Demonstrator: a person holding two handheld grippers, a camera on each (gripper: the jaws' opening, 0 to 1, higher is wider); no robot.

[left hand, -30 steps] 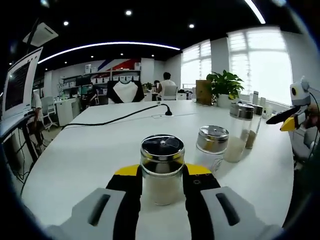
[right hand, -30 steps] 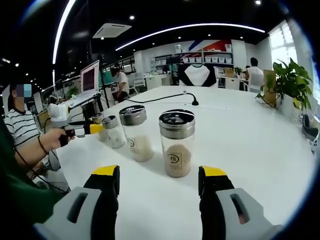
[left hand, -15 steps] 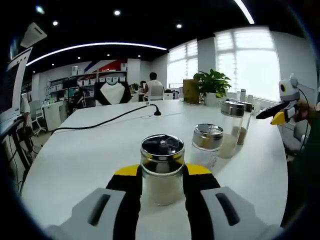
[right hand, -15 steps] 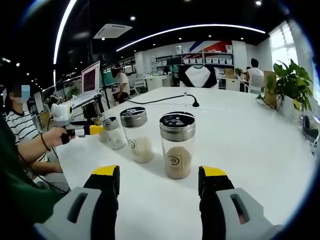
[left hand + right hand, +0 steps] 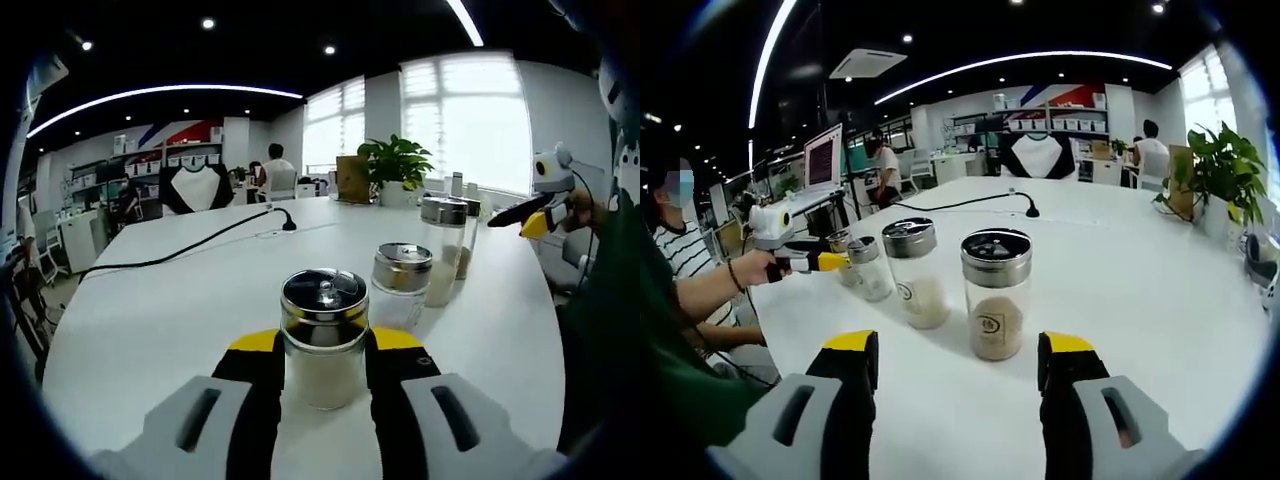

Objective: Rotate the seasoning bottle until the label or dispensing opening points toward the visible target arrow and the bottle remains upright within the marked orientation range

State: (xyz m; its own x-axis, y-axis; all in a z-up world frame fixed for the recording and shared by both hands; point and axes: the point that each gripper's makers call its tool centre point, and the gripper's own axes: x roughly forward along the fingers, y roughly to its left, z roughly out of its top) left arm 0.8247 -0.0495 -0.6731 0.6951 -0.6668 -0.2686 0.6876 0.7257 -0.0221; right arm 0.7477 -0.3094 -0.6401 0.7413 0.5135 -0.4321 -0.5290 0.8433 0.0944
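Note:
My left gripper (image 5: 323,345) is shut on a glass seasoning bottle (image 5: 323,335) that has a steel lid and white contents and stands upright on the white table (image 5: 170,310). In the right gripper view that gripper (image 5: 810,262) and a person's hand (image 5: 755,268) sit at the far left end of a row of bottles. My right gripper (image 5: 960,345) is open just short of a bottle of brown seasoning (image 5: 995,298), whose round label faces the camera. From the left gripper view, the right gripper (image 5: 528,214) hovers beyond the table's right edge.
Between the two grippers stand a short bottle (image 5: 400,285) and a tall one with white contents (image 5: 912,272). A black cable (image 5: 200,245) runs across the far part of the table. A potted plant (image 5: 1220,170) stands at the right edge. People sit in the background.
The left gripper view has swung to the right, with the bottle staying fixed between its jaws. The right gripper view has barely shifted, and its jaws stay open.

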